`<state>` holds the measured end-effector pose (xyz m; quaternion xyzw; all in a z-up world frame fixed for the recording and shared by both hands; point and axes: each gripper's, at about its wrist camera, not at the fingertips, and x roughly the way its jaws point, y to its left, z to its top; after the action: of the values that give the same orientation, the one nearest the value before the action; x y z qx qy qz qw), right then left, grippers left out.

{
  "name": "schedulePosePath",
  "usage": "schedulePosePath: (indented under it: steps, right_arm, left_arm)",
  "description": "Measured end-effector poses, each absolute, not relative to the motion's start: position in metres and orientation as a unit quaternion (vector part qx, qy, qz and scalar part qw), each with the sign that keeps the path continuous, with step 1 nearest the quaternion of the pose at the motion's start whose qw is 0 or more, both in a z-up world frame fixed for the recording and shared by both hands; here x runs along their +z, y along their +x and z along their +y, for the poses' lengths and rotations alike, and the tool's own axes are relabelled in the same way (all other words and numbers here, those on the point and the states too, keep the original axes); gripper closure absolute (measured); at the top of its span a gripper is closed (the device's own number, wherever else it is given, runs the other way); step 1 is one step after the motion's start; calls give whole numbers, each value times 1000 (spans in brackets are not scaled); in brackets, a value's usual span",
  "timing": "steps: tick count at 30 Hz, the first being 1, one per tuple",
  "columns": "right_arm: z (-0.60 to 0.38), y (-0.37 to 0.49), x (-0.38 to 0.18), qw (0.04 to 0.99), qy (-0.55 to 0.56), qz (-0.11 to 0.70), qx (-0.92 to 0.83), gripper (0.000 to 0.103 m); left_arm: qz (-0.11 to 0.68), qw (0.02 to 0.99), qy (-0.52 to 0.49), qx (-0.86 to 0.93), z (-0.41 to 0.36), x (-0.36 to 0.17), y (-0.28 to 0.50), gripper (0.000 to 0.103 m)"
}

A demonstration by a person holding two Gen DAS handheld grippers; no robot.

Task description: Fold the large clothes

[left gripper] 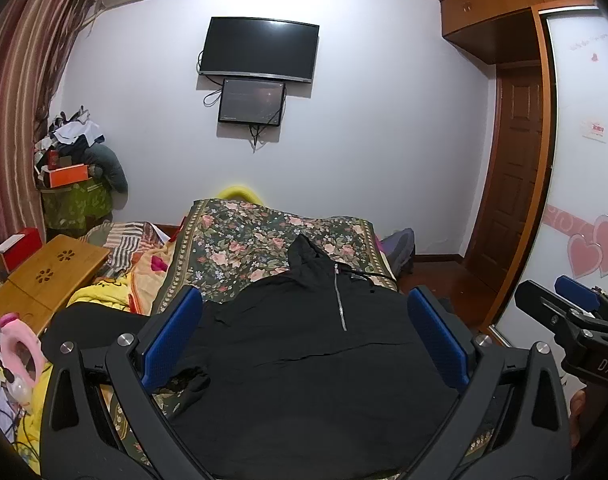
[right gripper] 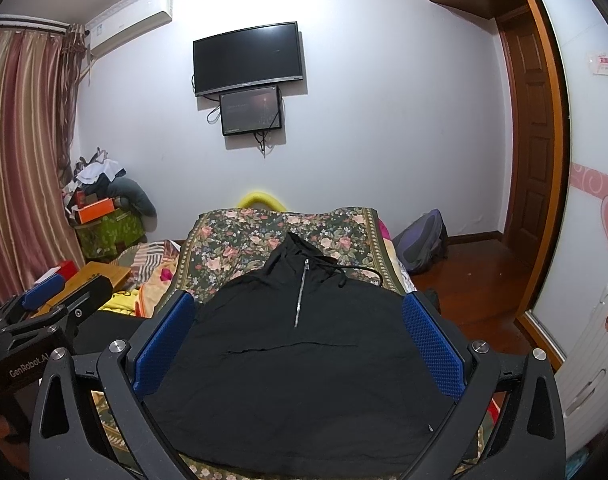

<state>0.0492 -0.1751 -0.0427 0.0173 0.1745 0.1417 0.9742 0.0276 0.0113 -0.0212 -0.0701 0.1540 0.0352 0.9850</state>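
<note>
A black hooded top with a short silver zip [left gripper: 304, 360] lies flat, front up, on the floral bedspread [left gripper: 240, 248], hood toward the far wall. It also shows in the right wrist view [right gripper: 304, 368], on the bedspread [right gripper: 232, 244]. My left gripper [left gripper: 304, 332] is open and empty, hovering over the near part of the top. My right gripper [right gripper: 300, 332] is open and empty, hovering over the same area. Each gripper shows at the edge of the other's view: the right [left gripper: 572, 304], the left [right gripper: 44, 296].
A wooden lap table [left gripper: 48, 276] and bedding clutter lie left of the bedspread. A pile of boxes and clothes [left gripper: 72, 160] stands in the far left corner. A backpack [right gripper: 420, 240] sits on the floor at right, by the wardrobe door [left gripper: 584, 160].
</note>
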Motion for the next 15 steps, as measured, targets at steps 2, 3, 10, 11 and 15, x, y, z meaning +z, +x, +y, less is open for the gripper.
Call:
schedulePosePath:
  steps: [2, 3, 10, 11, 15]
  right_arm:
    - [-173, 51, -44, 974, 17, 177, 142, 0]
    - [-173, 51, -45, 973, 17, 178, 143, 0]
    - [-168, 65, -46, 971, 12, 189, 146, 0]
    - [-166, 67, -48, 971, 10, 191, 145, 0]
    - [-164, 80, -52, 969, 4, 203, 142, 0]
  left_arm:
    - [154, 985, -73, 39, 14, -22, 29, 0]
    - [155, 984, -74, 41, 15, -23, 31, 0]
    - [163, 982, -82, 59, 31, -30, 44, 0]
    - [163, 981, -80, 64, 35, -31, 46, 0]
    - [168, 979, -77, 89, 57, -36, 59, 0]
